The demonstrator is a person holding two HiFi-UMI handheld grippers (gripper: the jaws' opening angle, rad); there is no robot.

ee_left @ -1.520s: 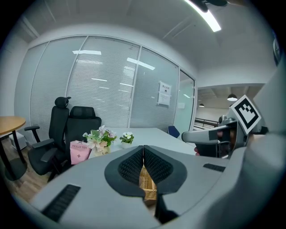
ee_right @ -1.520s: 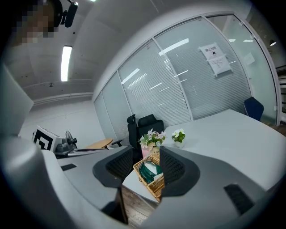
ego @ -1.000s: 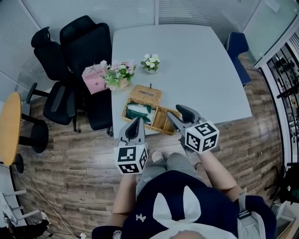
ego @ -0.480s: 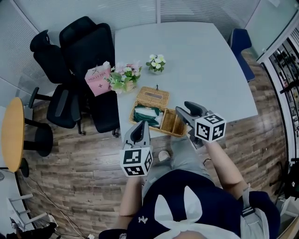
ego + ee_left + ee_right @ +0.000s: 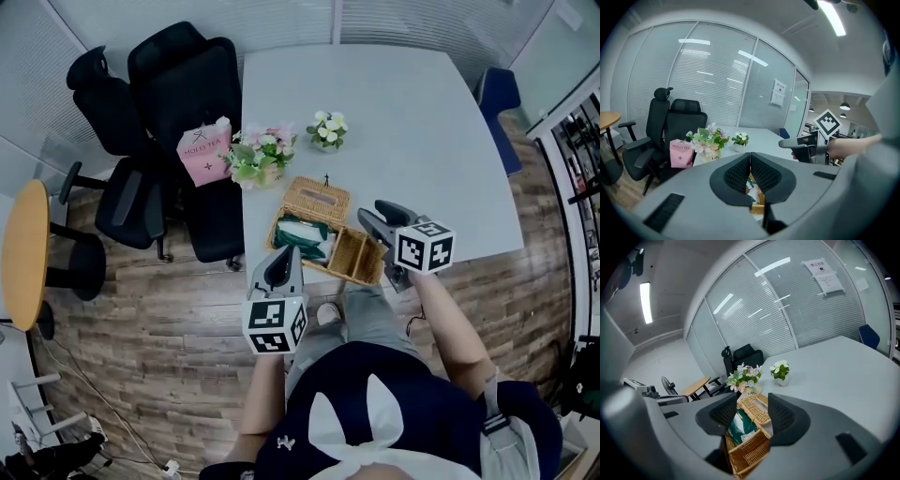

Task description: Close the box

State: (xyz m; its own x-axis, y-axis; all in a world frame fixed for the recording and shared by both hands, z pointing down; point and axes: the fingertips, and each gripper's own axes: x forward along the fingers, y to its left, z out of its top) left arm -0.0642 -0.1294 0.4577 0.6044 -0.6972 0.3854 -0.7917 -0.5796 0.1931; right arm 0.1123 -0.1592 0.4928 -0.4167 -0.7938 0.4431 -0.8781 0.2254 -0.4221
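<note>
We're at the reach: left gripper pinched empty, right gripper at wicker box's 3 o'clock, jaws just opening, empty; next, a grip to fold it shut.

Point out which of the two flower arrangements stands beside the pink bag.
The bigger bouquet of pink and white blooms, right by the pink bag; the small white-flowered pot stands apart.

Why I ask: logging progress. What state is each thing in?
Box, open, green pack inside.
Lid, flipped back, lying flat.
Left claw, shut, empty.
Right claw, open, has just been opening, grips nothing.
Small flower pot, upright.
</note>
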